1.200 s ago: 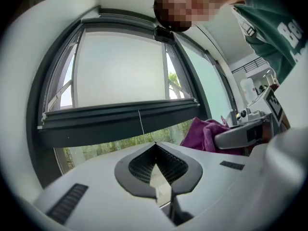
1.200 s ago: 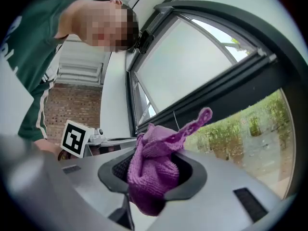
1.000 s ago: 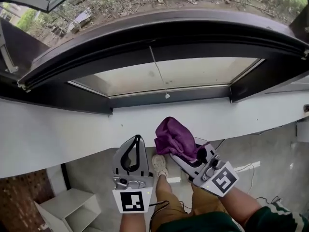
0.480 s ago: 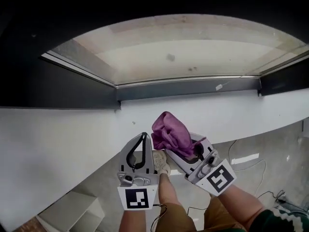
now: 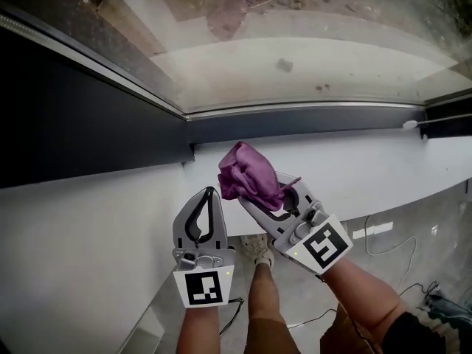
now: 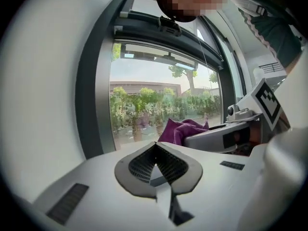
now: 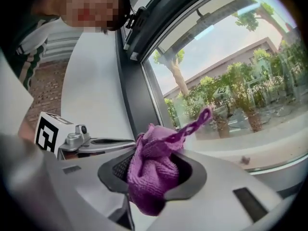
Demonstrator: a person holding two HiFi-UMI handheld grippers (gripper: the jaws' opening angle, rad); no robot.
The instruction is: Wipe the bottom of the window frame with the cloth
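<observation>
Right gripper (image 5: 258, 195) pinches the bunched purple cloth (image 5: 249, 172) at its jaw tips, wad projecting forward, apparently to present a wiping face. Left gripper (image 5: 207, 198), at its 9 o'clock, has jaws pressed together on nothing, seemingly idle. At 12 o'clock lies the white sill (image 5: 369, 164), then the dark bottom frame rail (image 5: 310, 118), not yet touched.

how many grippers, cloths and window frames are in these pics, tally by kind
grippers: 2, the left gripper and the right gripper
purple cloth: 1, held in the right gripper
window frame: 1
total: 4
</observation>
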